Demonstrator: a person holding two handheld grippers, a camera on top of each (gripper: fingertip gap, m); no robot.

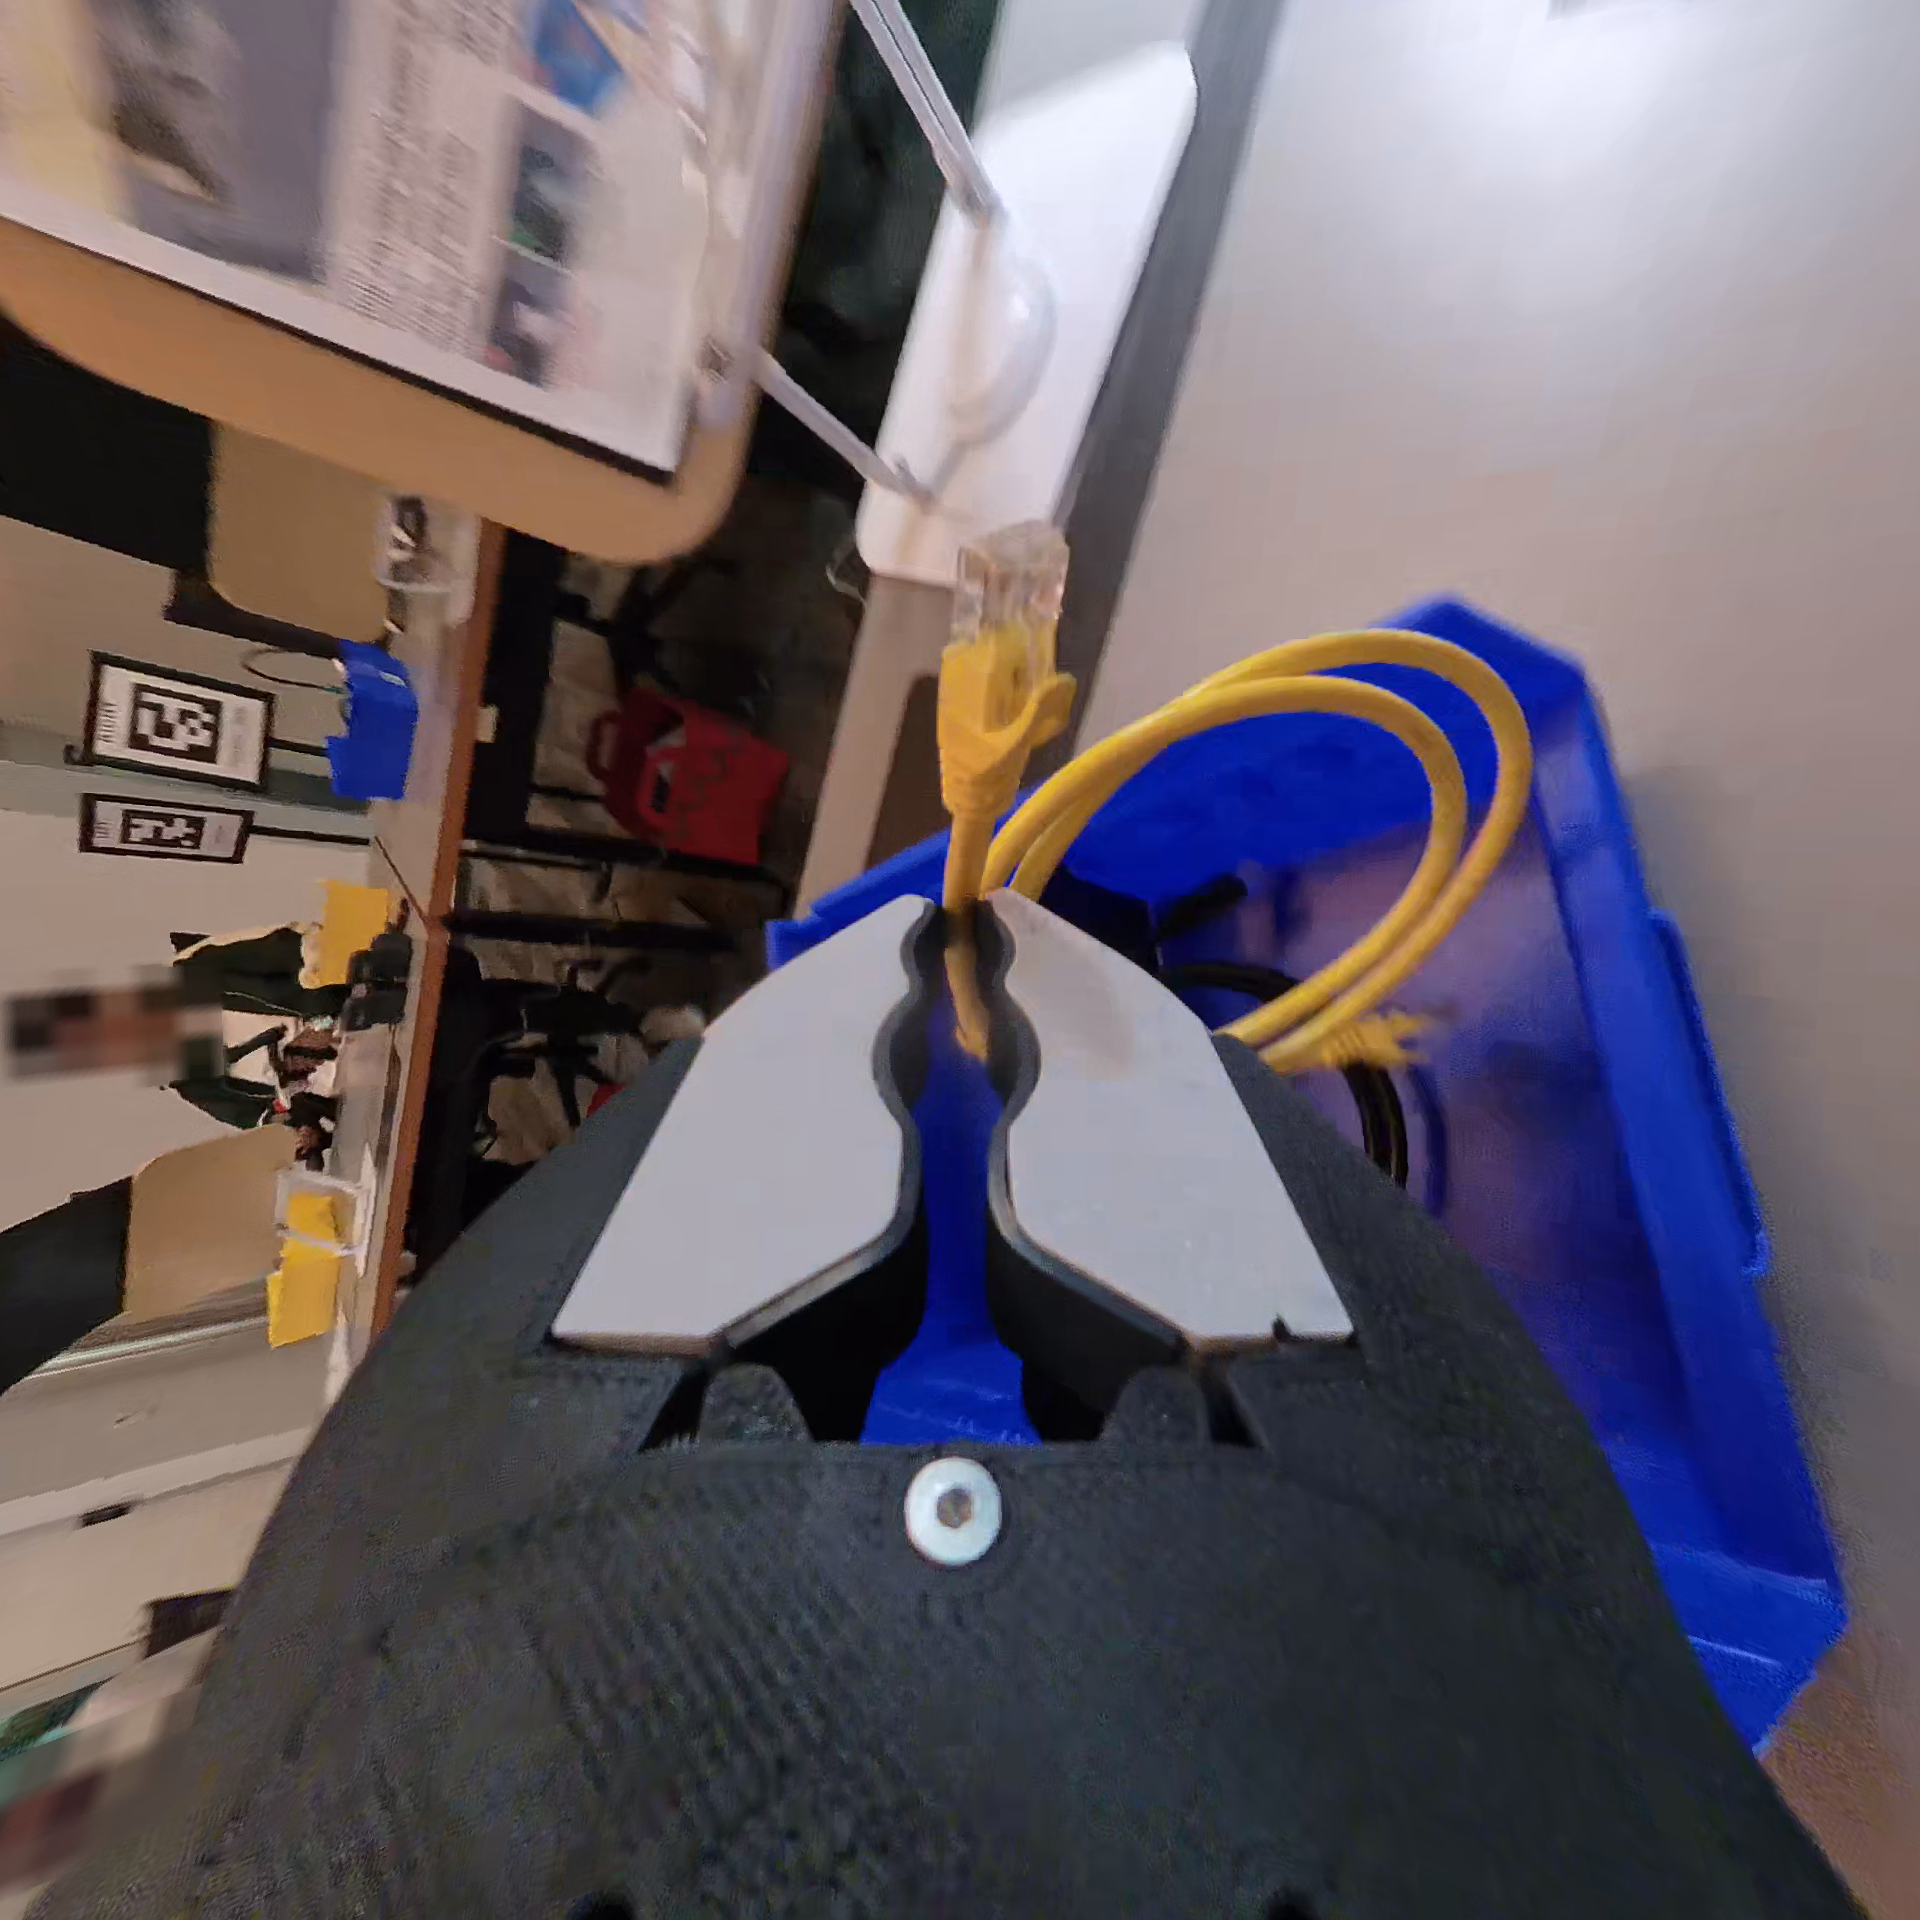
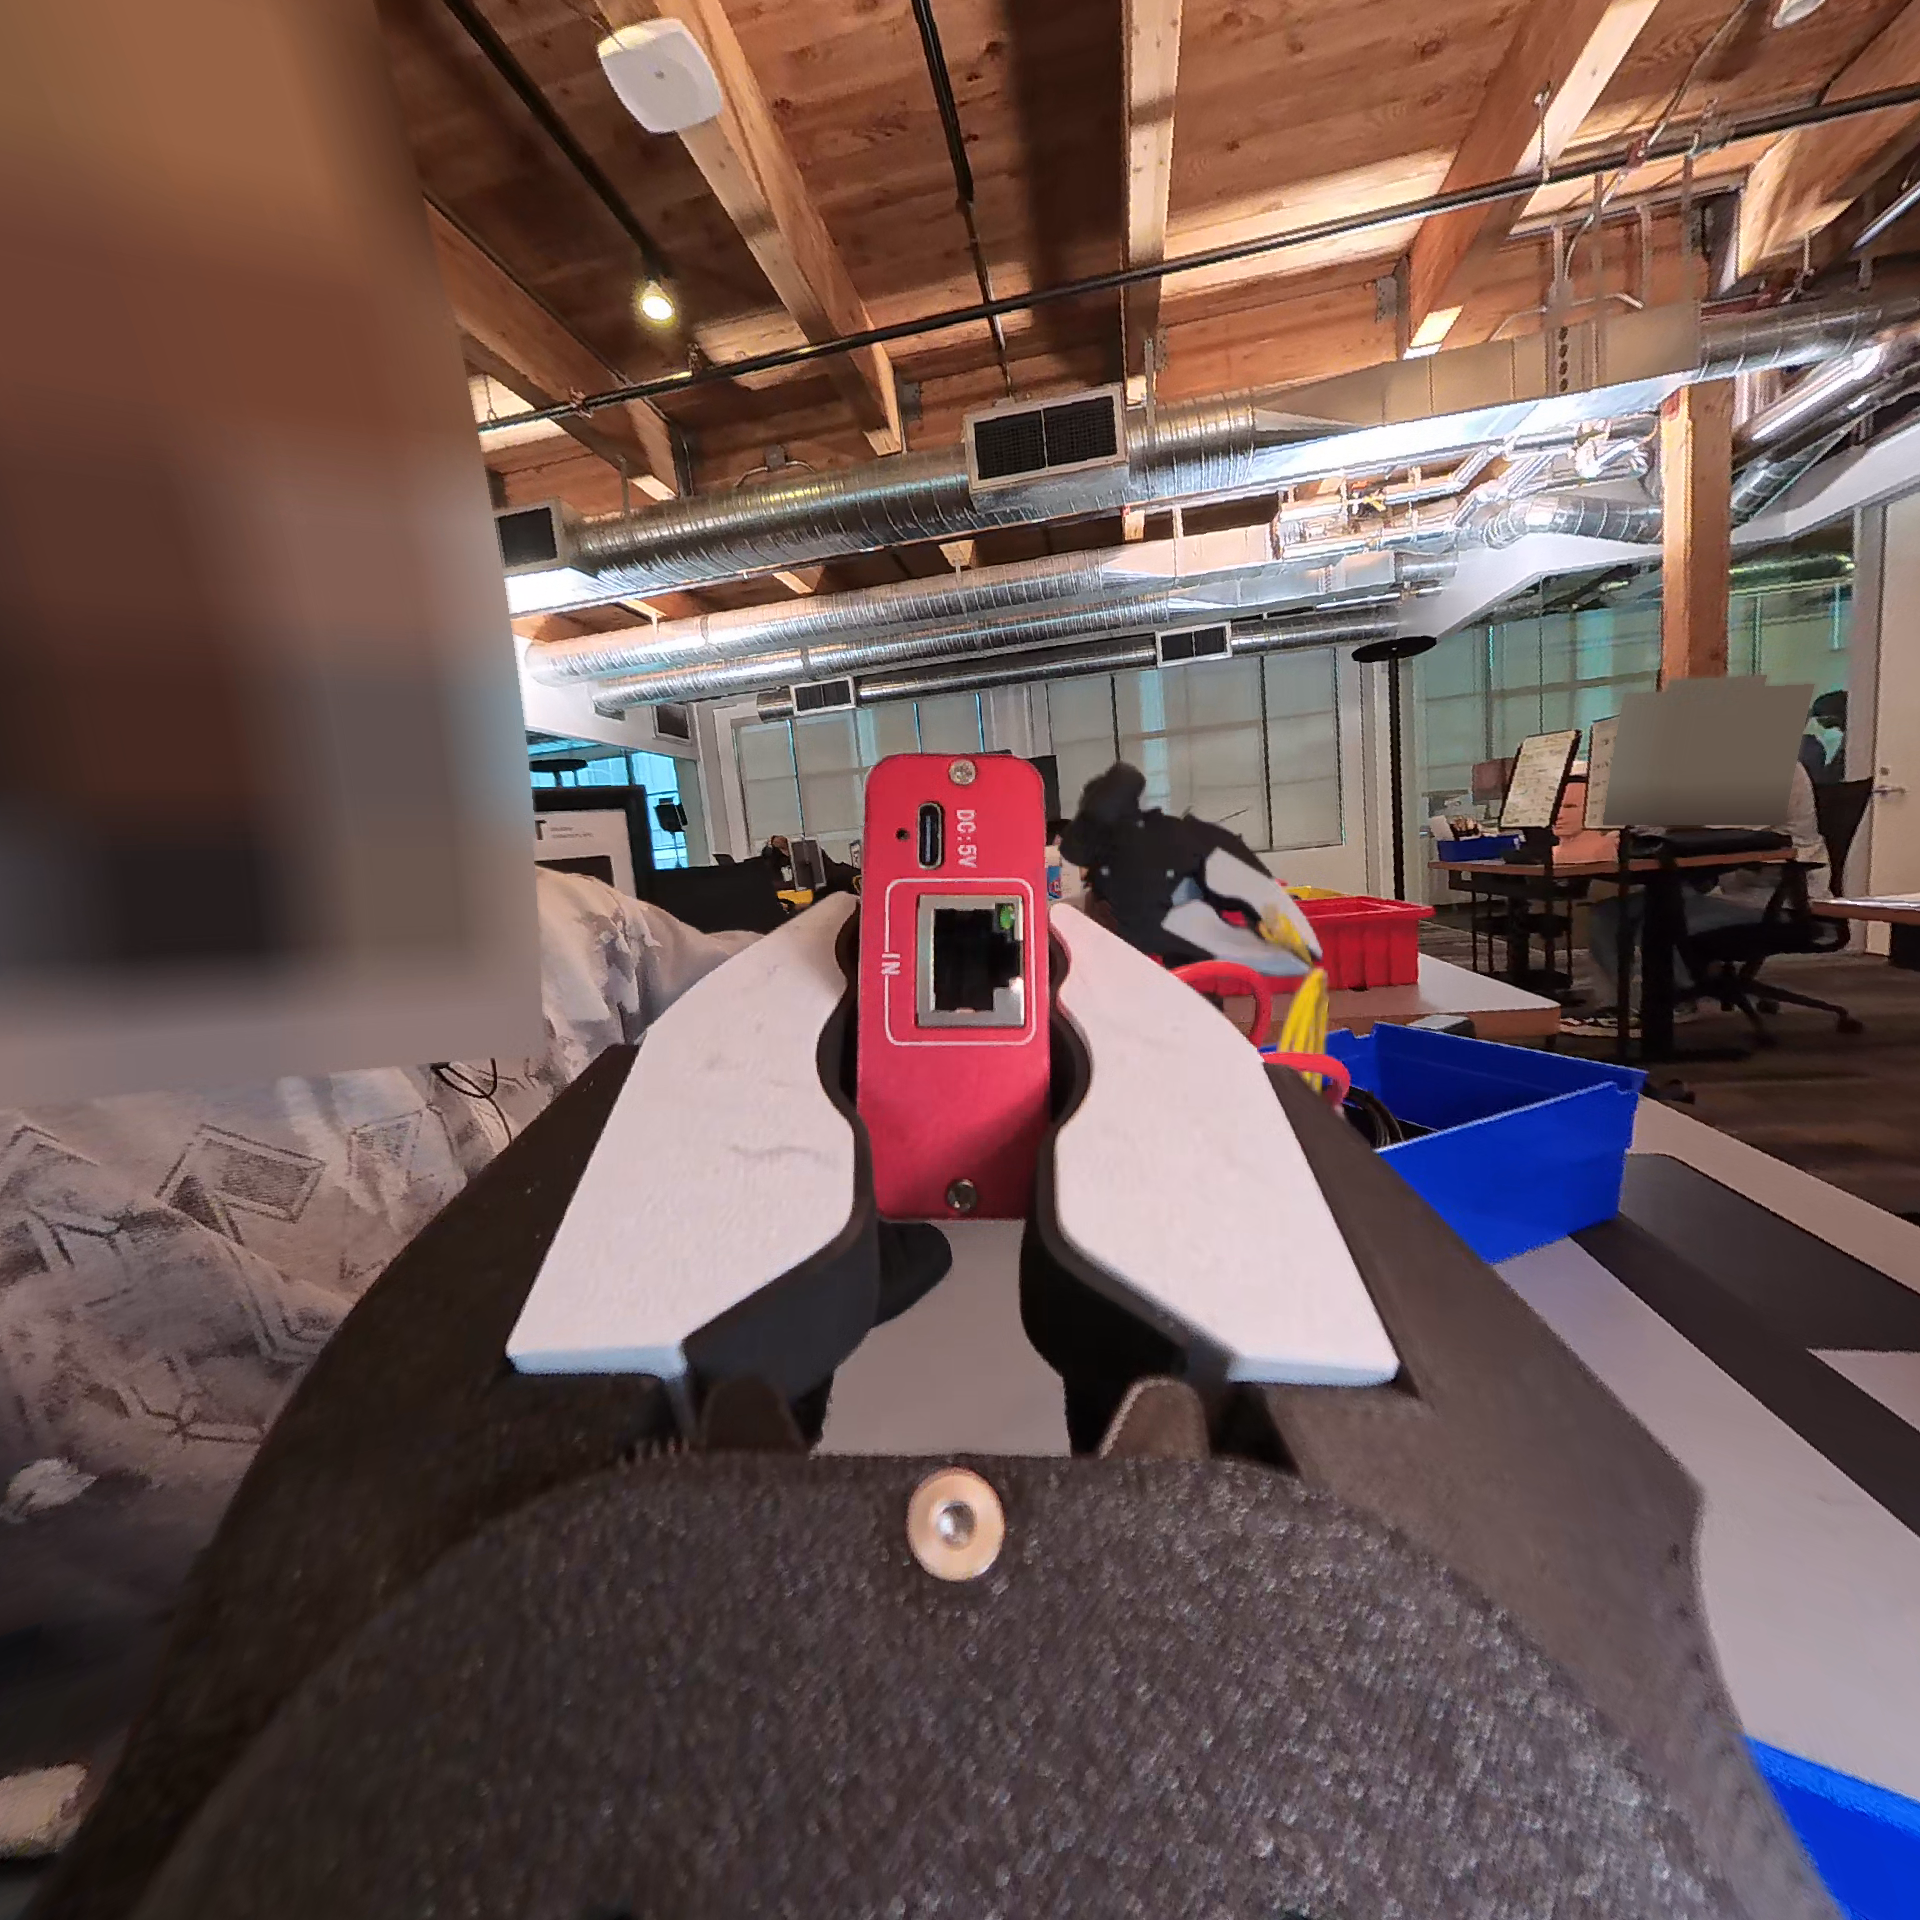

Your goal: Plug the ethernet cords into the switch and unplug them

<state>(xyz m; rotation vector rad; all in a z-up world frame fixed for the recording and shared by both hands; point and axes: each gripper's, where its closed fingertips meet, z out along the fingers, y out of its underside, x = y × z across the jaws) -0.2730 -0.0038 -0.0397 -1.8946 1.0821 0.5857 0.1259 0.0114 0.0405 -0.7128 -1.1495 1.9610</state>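
Note:
My left gripper [image 1: 964,914] is shut on a yellow ethernet cord [image 1: 1351,707] just below its boot. The clear plug [image 1: 1010,582] sticks up past the fingertips, and the rest of the cord loops right over a blue bin [image 1: 1621,1039]. My right gripper [image 2: 951,914] is shut on a red switch [image 2: 954,987], held upright with its end face toward the camera. That face shows an empty ethernet port [image 2: 971,961] and a small slot above it. The left gripper [image 2: 1195,873] also shows farther off in the right wrist view, with the yellow cord [image 2: 1299,1013] hanging from it over the bin.
A blue bin [image 2: 1496,1132] stands on the white table [image 2: 1766,1538] to my right and holds dark cables and red cords. A red bin [image 2: 1361,935] stands behind it. A person's patterned sleeve [image 2: 208,1195] fills the left. Desks and seated people are far back.

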